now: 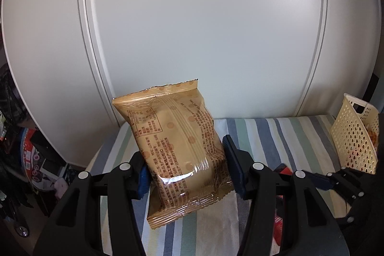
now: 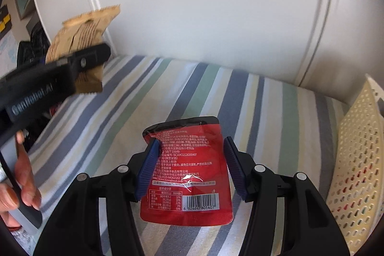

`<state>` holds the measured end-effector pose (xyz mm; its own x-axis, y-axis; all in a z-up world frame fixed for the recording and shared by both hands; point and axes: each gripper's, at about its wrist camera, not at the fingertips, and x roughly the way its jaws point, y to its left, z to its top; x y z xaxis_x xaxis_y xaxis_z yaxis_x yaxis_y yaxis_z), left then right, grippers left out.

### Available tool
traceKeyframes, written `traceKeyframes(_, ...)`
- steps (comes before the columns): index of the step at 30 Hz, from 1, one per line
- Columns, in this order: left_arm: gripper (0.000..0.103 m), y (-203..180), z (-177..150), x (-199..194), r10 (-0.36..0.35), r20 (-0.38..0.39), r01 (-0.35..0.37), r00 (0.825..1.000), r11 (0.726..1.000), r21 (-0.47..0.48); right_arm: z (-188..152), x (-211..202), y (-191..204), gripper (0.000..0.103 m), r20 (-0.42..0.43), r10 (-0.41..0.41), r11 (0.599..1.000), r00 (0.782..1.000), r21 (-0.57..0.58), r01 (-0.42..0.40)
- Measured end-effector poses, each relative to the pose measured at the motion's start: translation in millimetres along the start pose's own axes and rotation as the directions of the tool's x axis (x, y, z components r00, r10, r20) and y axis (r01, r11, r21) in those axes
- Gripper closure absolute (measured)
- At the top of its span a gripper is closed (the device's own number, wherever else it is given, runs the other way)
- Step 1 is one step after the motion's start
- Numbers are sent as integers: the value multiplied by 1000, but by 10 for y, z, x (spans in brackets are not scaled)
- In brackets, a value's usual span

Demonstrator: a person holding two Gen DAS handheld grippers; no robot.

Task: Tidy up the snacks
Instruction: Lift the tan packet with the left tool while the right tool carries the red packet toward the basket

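Note:
A tan snack packet (image 1: 177, 140) with brown print stands between the blue pads of my left gripper (image 1: 184, 155), which is shut on its sides and holds it above the striped cloth (image 1: 276, 133). In the right wrist view the same packet (image 2: 79, 32) hangs in the left gripper (image 2: 92, 56) at the far left, with a hand (image 2: 24, 172) on the handle. My right gripper (image 2: 192, 140) is shut on a red pouch (image 2: 192, 167) with its barcode side up, both pads against its edges. I cannot tell whether the pouch touches the cloth (image 2: 168, 88).
A cream perforated basket (image 2: 360, 160) with snacks showing through its holes stands at the right edge of the cloth, also visible in the left wrist view (image 1: 352, 136). White cupboard doors (image 1: 204, 28) rise behind. Dark clutter (image 1: 26, 155) fills the far left.

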<state>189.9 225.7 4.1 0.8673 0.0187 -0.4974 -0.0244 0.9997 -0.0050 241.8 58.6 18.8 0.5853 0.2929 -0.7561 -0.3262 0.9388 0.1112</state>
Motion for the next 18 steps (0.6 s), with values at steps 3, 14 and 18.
traceKeyframes(3,48,-16,39,-95,-10,14,10,1000,1000,-3,46,-146,-27,47,37,-13,1000,999,19,12)
traceKeyframes(14,48,-167,121,-387,-45,61,43,997,999,23,103,-838,-199,47,165,-45,995,985,95,29)
traceKeyframes(18,48,-252,173,-609,-64,75,61,995,997,43,37,-1134,-337,47,201,-75,990,977,132,49)
